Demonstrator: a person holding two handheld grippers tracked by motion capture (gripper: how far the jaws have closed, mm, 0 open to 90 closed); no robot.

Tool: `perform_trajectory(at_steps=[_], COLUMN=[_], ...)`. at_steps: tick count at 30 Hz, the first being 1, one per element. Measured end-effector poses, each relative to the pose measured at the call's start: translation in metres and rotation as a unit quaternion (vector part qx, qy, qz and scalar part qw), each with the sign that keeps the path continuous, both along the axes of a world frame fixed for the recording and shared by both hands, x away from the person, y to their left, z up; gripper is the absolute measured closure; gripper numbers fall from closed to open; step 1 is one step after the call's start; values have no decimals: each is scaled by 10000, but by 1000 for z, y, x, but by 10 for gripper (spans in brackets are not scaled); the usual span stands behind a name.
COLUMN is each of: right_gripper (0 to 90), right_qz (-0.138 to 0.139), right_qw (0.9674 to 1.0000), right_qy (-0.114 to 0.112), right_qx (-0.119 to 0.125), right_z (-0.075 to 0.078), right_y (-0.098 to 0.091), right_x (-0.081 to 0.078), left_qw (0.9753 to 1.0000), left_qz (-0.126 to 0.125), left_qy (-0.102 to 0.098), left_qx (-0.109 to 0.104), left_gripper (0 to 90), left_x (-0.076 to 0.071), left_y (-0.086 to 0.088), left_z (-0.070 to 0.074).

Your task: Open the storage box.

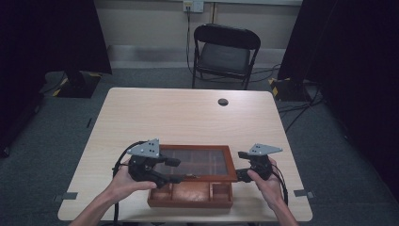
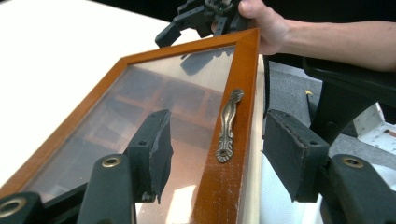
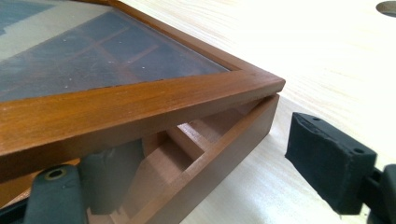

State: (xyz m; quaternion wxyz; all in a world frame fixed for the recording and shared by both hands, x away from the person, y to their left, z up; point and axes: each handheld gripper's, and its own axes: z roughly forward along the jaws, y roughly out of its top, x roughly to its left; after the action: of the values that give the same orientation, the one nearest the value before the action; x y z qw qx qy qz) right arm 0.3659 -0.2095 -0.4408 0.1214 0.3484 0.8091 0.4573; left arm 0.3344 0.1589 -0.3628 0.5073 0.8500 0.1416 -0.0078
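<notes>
A brown wooden box (image 1: 190, 195) with compartments lies at the table's near edge. Its glass-paned lid (image 1: 197, 162) is tilted up at the front. My left gripper (image 1: 178, 170) is at the lid's left front. In the left gripper view its jaws (image 2: 219, 140) straddle the lid's front rail and brass handle (image 2: 227, 126), pads apart from the wood. My right gripper (image 1: 241, 165) is at the box's right side. In the right gripper view it (image 3: 217, 168) stands open, one jaw under the lid (image 3: 140, 102) inside the box, the other pad (image 3: 327, 158) clear of the side wall (image 3: 224, 144).
The light wooden table (image 1: 188, 117) has a round cable hole (image 1: 223, 101) near its far edge. A black folding chair (image 1: 225, 54) stands behind it. Dark curtained stands flank both sides, and cables lie on the grey floor at right.
</notes>
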Motion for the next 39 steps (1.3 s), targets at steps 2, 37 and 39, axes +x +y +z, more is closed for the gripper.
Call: perform_trajectory(at_steps=[2,37,39], right_gripper=[185,246,246], right_qz=[11,29,33], right_qw=[10000,9991,9991], right_qy=[7,-198,-187], right_qx=[30,369,373], right_z=[1,32,33], right_y=[0,8,8], right_x=[1,19,19], left_qw=[9998,9918,9913], left_qz=[107,1118,1164], left_qy=[-136,-462,-435], left_qx=[-96,-412,-426], left_gripper=[373,318,323], left_x=[-1,18,20], left_y=[2,39,41], left_z=[3,1,-1])
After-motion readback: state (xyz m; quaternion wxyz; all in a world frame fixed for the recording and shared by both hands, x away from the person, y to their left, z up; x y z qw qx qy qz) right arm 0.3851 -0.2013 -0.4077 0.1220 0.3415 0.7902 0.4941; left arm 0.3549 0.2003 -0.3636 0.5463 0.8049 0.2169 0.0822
